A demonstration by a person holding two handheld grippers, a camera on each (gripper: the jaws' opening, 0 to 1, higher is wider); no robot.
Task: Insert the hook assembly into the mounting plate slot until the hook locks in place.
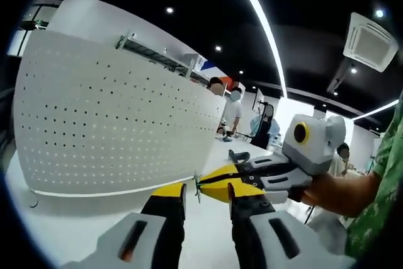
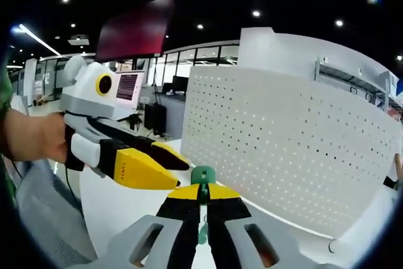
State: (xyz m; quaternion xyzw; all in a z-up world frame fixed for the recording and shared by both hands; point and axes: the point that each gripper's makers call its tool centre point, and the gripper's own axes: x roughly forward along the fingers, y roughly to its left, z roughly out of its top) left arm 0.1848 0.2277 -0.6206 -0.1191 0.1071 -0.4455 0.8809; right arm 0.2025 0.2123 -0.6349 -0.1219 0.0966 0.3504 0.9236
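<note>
Hook (image 2: 203,176), green in right gripper view, sits clamped in right jaws; left jaws apart.

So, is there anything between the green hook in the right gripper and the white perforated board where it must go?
Nothing visible blocks it. The right gripper holds the green hook, with open air up to the white perforated board. The left gripper sits beside the hook, away from the board.
</note>
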